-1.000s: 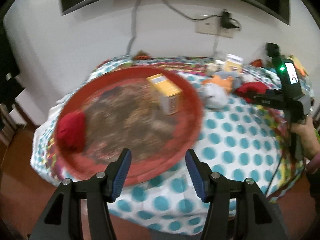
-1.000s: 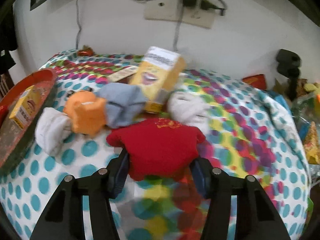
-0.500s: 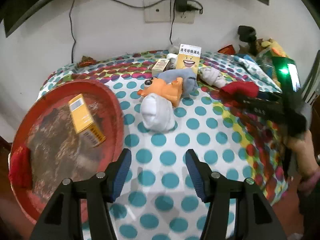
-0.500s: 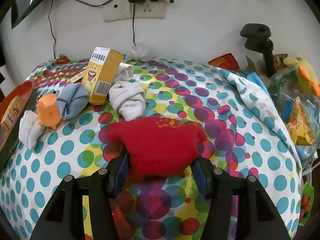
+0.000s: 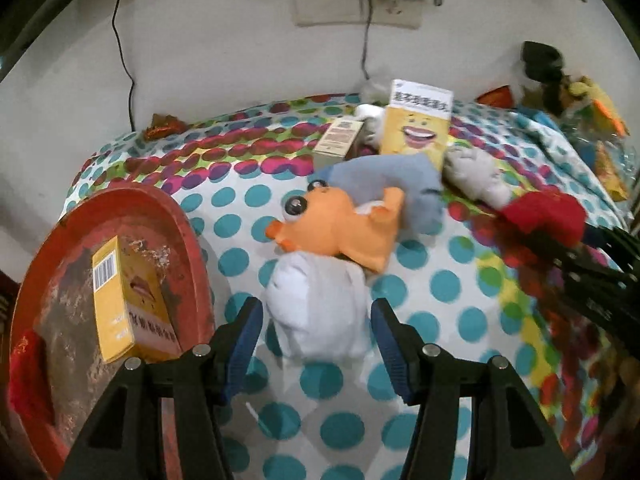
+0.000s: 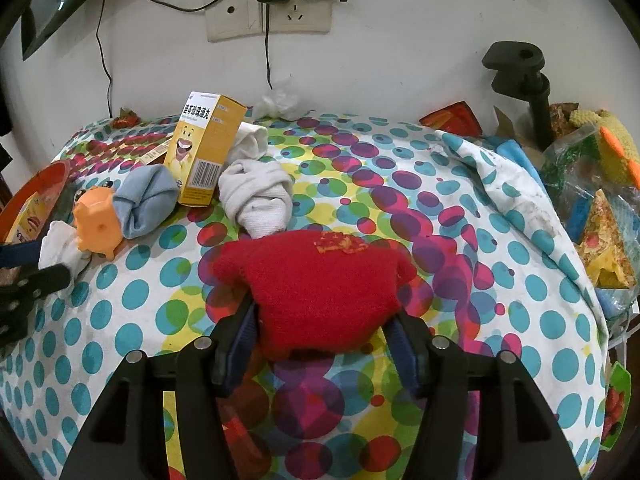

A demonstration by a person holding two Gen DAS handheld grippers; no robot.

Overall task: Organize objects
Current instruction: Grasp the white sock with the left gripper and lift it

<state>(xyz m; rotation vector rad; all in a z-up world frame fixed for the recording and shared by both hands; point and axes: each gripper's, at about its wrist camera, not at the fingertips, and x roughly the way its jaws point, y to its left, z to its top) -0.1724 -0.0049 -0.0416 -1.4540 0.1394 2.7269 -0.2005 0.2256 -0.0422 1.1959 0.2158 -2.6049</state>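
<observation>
Left tool point(image 5: 316, 320) has advanced from the red tray point(image 5: 188, 232) to straddle the white sock point(image 5: 316, 312), released for grasping; right tool point(image 6: 322, 328) stays clenched on the red sock point(image 6: 320, 280).

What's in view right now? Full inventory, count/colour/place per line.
tray: 1, red, left edge of table
yellow box: 1, lying in tray
red cloth: 1, in tray, near edge
white sock: 1, between the left gripper's fingers
orange plush: 1, just behind white sock
blue-grey sock: 1, beside plush
smiley box: 1, yellow, upright, table centre-back
small box: 1, tan, left of smiley box
grey-white sock: 1, right of smiley box
red sock: 1, in right gripper
tablecloth: 1, polka-dot
wall socket: 1, with plugs
left gripper: open
right gripper: shut on red sock
</observation>
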